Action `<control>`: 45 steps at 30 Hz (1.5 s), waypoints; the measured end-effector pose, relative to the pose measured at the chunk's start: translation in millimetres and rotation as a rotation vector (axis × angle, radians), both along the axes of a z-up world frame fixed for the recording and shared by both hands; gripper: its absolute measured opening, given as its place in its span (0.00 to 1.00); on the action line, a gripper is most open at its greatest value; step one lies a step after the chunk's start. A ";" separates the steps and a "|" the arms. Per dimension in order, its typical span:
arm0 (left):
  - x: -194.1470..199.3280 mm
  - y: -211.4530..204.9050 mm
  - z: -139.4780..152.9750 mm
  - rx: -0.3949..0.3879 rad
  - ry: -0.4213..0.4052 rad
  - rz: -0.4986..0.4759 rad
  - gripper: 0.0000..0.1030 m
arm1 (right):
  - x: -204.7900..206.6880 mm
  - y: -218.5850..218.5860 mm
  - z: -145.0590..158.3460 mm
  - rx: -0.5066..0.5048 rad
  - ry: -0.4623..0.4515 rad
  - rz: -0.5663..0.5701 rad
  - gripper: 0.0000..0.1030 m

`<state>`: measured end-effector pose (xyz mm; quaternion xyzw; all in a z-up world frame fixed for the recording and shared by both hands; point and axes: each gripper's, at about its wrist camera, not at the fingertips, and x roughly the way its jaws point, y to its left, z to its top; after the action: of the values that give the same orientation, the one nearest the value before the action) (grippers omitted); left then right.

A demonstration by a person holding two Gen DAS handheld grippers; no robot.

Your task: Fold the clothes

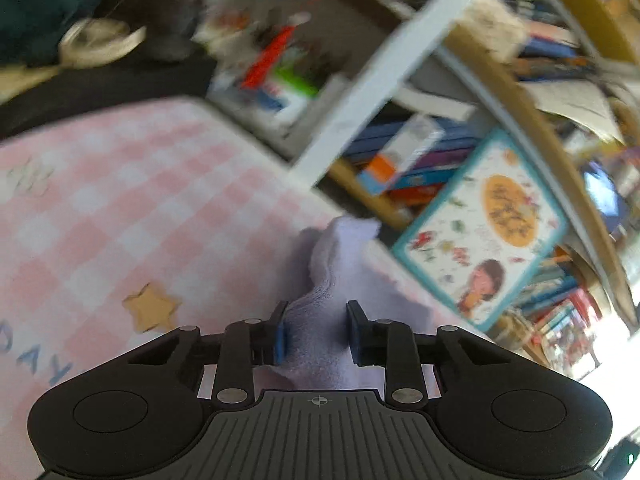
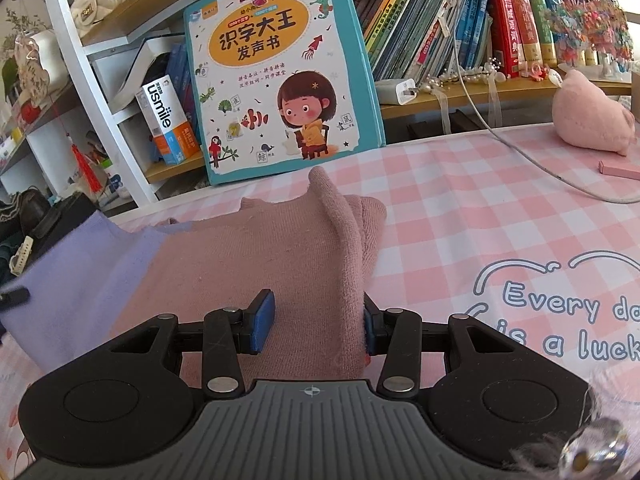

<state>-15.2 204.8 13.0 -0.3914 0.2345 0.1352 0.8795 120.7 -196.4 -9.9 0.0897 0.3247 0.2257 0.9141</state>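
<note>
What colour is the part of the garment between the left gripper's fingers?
Pale lavender; the left wrist view shows it best, between the left gripper fingers.

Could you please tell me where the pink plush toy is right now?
In the right wrist view the pink plush toy sits at the far right on the pink checked tablecloth, just below the bookshelf.

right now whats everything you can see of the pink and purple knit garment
The knit garment is soft ribbed fabric, dusty pink in the body with a lilac section at its left. It lies mostly flat on the pink checked cloth, one pink ridge bunched up. The right gripper has the pink edge between its fingers; the left gripper has the lilac part between its fingers.
</note>
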 end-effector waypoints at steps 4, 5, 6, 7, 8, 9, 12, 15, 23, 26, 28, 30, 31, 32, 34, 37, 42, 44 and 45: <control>1.5 3.6 -11.1 -0.057 0.021 0.024 0.52 | -0.5 1.0 -0.2 -0.004 -0.004 0.000 0.40; 4.1 1.5 -11.4 -0.042 0.030 0.015 0.53 | -0.8 1.2 -0.3 -0.002 -0.004 -0.002 0.40; 6.9 -0.5 -11.6 -0.025 0.033 0.010 0.55 | -0.9 1.4 -0.3 0.000 -0.003 -0.004 0.40; 9.7 -2.5 -11.8 -0.009 0.035 0.007 0.56 | -1.0 1.3 -0.3 0.001 -0.003 -0.004 0.40; 12.5 -4.5 -11.9 0.008 0.037 0.003 0.56 | -1.0 1.5 -0.3 0.002 -0.003 -0.004 0.40; 14.3 -5.5 -12.7 0.017 0.033 0.000 0.56 | -1.0 1.7 -0.3 0.002 -0.002 -0.005 0.40; 18.4 -3.5 -14.4 0.007 0.018 -0.002 0.54 | -0.8 1.1 -0.3 0.005 -0.001 -0.005 0.40; 19.5 0.3 -16.1 -0.014 0.007 0.001 0.49 | -0.5 1.4 -0.2 0.006 -0.001 -0.005 0.40; 13.0 -24.3 14.7 0.147 -0.073 -0.039 0.24 | 0.7 0.5 -1.2 0.015 0.000 -0.003 0.40; 14.5 -32.7 22.9 0.230 -0.048 -0.065 0.32 | 1.4 0.1 -1.7 0.020 0.001 -0.002 0.40; 16.0 -37.5 27.3 0.283 -0.024 -0.082 0.36 | 1.5 0.0 -1.9 0.021 0.001 -0.002 0.40; 17.6 -34.4 24.2 0.289 0.020 -0.073 0.35 | 1.6 -0.2 -2.0 0.022 0.002 -0.002 0.40; 17.0 -26.9 17.1 0.249 0.041 -0.057 0.35 | 1.6 -0.3 -2.1 0.023 0.002 -0.002 0.40; 14.1 -20.1 10.6 0.203 0.053 -0.044 0.35 | 1.6 -0.3 -2.2 0.024 0.002 -0.002 0.40; 6.0 -9.5 -0.4 0.123 0.077 -0.021 0.39 | 1.7 -0.5 -2.3 0.025 0.002 -0.002 0.40; -11.9 -4.4 -7.6 0.082 0.092 0.003 0.48 | 1.9 -0.7 -2.5 0.027 0.002 -0.002 0.40; -24.4 -6.4 -9.2 0.069 0.096 0.031 0.49 | 1.4 -0.2 -2.5 0.023 0.001 -0.002 0.41; -19.9 -9.5 -8.1 0.074 0.101 0.029 0.49 | 1.4 -0.3 -2.5 0.025 0.002 -0.003 0.41; -17.7 -11.0 -7.5 0.076 0.103 0.028 0.49 | 1.3 -0.2 -2.5 0.026 0.003 -0.003 0.41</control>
<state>-32.8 193.7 5.5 -0.3536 0.2686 0.1760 0.8786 122.0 -196.6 -12.4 0.1022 0.3228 0.2283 0.9128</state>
